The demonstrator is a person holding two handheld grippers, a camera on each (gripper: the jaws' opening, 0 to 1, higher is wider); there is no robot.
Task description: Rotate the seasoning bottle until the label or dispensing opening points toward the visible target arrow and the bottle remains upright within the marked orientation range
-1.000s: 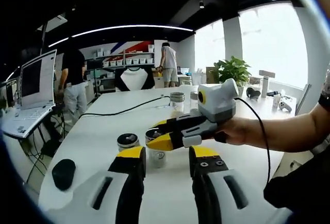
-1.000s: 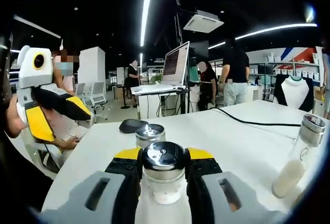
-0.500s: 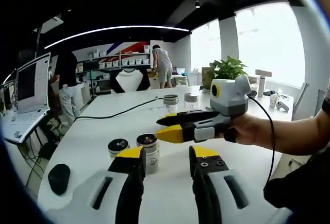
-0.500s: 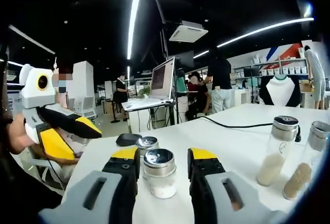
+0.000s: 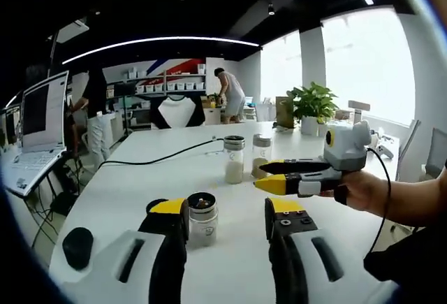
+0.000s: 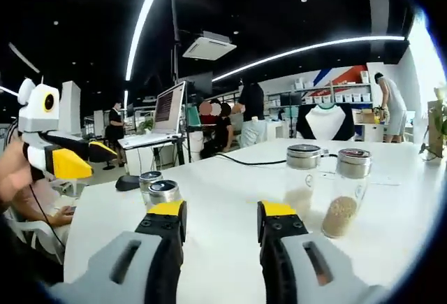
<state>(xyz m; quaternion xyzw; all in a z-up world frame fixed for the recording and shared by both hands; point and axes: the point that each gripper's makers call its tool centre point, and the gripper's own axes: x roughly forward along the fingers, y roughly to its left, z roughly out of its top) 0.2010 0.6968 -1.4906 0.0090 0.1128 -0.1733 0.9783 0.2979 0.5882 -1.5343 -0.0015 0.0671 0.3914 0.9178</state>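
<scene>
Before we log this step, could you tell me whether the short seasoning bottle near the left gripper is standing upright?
Upright: the short seasoning bottle stands on its base on the white table, metal cap on top, free of the left gripper.

A white tabletop (image 5: pixel 133 185) carries a black mouse (image 5: pixel 77 239) near its left edge and a black cable (image 5: pixel 160 156) running far across it. A potted plant (image 5: pixel 312 101) stands at the far right by the window. A laptop (image 5: pixel 42 112) sits on a stand to the left, and people stand near the far shelves (image 5: pixel 178 80).
</scene>
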